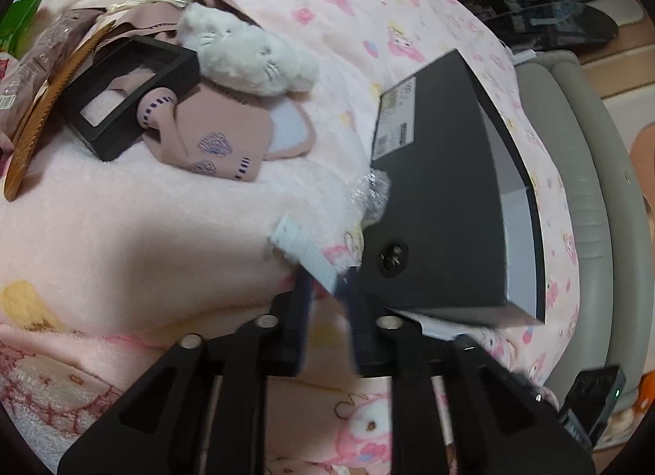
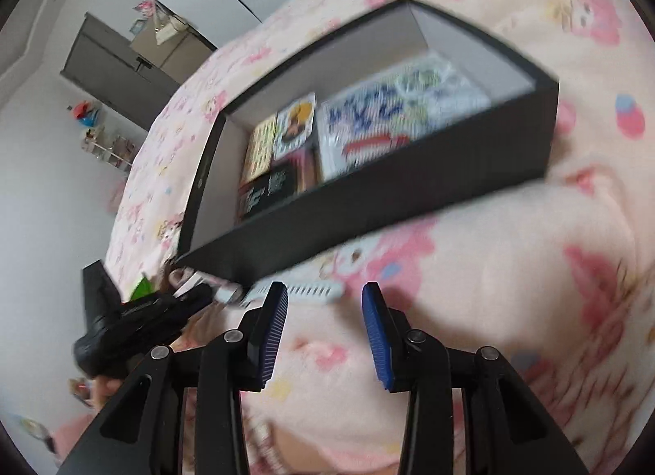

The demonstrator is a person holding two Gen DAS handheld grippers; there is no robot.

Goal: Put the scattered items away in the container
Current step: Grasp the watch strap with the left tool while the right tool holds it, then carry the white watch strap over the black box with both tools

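Note:
My left gripper [image 1: 327, 282] is shut on a white comb-like strip [image 1: 303, 250] and holds it beside the near wall of the black box [image 1: 442, 205]. In the right wrist view the same white strip [image 2: 303, 293] hangs below the box's near wall [image 2: 368, 205], held by the left gripper [image 2: 213, 293]. The box holds several printed packets and cards [image 2: 368, 127]. My right gripper [image 2: 325, 299] is open and empty, low in front of the box. A white plush cat [image 1: 245, 53], a pink pouch [image 1: 221, 135], a black frame box [image 1: 127, 94] and a wooden comb [image 1: 45, 102] lie at the far left.
Everything rests on a pink cartoon-print blanket [image 1: 163, 229] over a bed. A crumpled clear wrapper [image 1: 370, 192] lies by the box. A grey padded bed edge [image 1: 581, 188] runs along the right. A wall and shelves [image 2: 106, 135] are beyond the bed.

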